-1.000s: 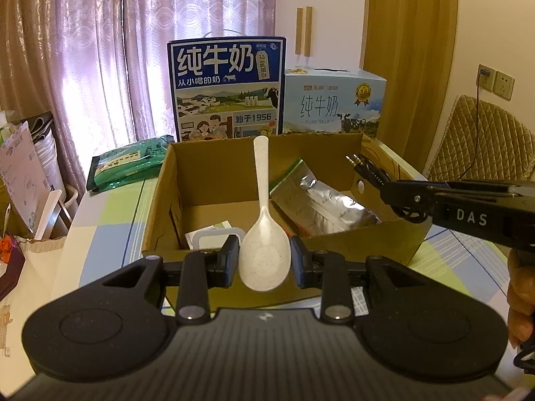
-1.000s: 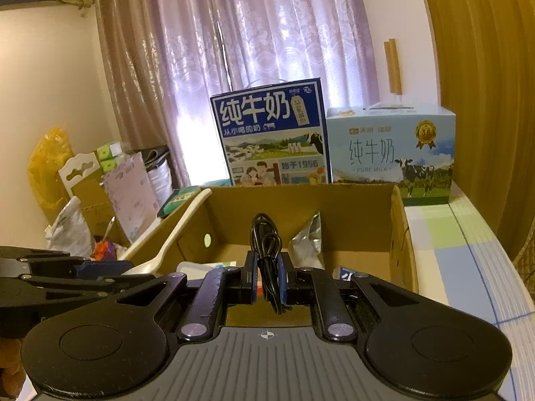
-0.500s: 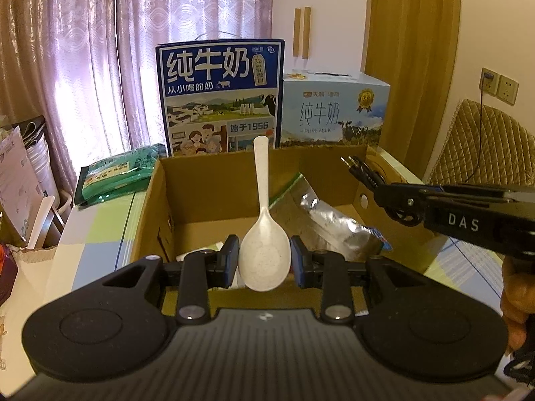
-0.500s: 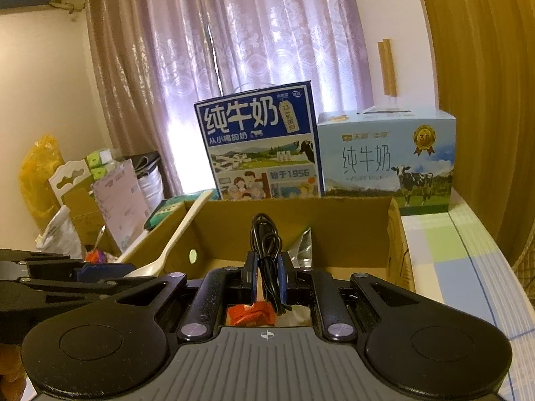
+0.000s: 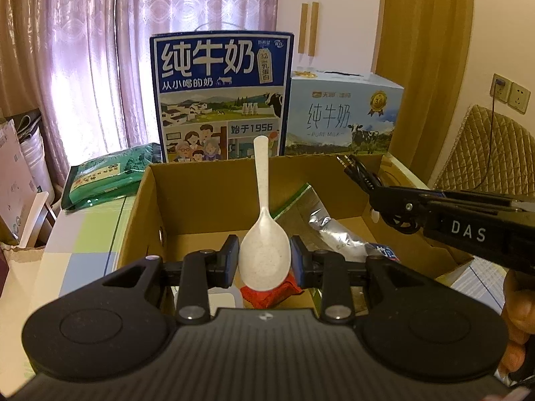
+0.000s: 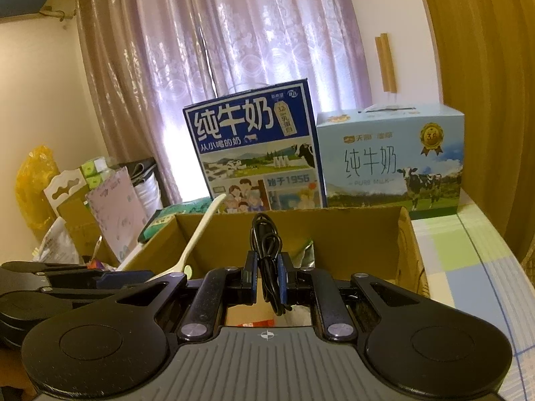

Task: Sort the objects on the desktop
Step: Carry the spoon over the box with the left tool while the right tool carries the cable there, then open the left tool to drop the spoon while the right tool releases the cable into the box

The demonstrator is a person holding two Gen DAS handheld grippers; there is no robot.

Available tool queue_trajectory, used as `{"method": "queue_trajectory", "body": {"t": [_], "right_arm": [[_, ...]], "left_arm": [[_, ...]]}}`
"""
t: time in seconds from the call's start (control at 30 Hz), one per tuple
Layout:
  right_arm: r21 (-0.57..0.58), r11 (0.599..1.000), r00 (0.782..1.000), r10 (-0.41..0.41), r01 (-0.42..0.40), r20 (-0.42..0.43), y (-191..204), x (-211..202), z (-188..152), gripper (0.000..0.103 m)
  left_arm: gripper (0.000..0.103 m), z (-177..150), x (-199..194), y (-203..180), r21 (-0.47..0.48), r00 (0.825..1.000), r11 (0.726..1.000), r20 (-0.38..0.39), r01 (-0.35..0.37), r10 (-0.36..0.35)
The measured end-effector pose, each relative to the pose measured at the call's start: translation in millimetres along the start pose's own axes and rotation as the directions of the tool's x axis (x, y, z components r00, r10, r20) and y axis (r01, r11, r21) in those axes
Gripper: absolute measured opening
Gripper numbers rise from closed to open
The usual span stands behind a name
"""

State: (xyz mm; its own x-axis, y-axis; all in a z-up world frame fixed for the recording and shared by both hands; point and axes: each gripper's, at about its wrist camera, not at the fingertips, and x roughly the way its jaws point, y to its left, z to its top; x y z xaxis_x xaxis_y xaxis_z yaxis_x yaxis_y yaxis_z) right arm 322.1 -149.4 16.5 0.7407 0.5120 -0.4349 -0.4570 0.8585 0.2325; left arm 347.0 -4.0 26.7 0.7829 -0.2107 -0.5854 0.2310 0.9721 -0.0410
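My left gripper (image 5: pixel 264 260) is shut on the bowl of a white speckled spoon (image 5: pixel 262 234), whose handle points up and away over an open cardboard box (image 5: pixel 207 200). My right gripper (image 6: pixel 267 275) is shut on a coiled black cable (image 6: pixel 265 250), also above the box (image 6: pixel 351 234). In the left wrist view the right gripper (image 5: pixel 378 197) comes in from the right with the cable's plugs (image 5: pixel 351 163) sticking out. The spoon (image 6: pixel 197 240) shows at the left of the right wrist view. Inside the box lie a silver foil pouch (image 5: pixel 321 220) and a red packet (image 5: pixel 274 292).
Two milk cartons, a dark blue one (image 5: pixel 222 97) and a light blue one (image 5: pixel 344 117), stand behind the box. A green packet (image 5: pixel 107 177) lies on the checked tablecloth (image 5: pixel 77 264) at the left. Clutter (image 6: pixel 83 200) crowds the left side; a quilted chair (image 5: pixel 485 153) stands right.
Both grippers have moved forward over the box, still holding the spoon and the cable. The box floor and the red packet now show beneath them.
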Motion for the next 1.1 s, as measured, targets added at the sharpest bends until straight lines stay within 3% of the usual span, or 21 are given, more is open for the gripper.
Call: {"method": "queue_trajectory", "body": {"t": [0.8, 1.1], "right_arm": [[0.014, 1.0, 1.0, -0.002, 0.003, -0.026, -2, 11, -6, 0.009], [0.018, 1.0, 0.999, 0.017, -0.017, -0.036, 4, 15, -7, 0.009]], "left_arm": [[0.026, -4, 21, 7, -0.057, 0.999, 0.998, -0.034, 0.012, -0.014], [0.026, -4, 16, 17, -0.076, 1.0, 0.997, -0.023, -0.019, 0.017]]}}
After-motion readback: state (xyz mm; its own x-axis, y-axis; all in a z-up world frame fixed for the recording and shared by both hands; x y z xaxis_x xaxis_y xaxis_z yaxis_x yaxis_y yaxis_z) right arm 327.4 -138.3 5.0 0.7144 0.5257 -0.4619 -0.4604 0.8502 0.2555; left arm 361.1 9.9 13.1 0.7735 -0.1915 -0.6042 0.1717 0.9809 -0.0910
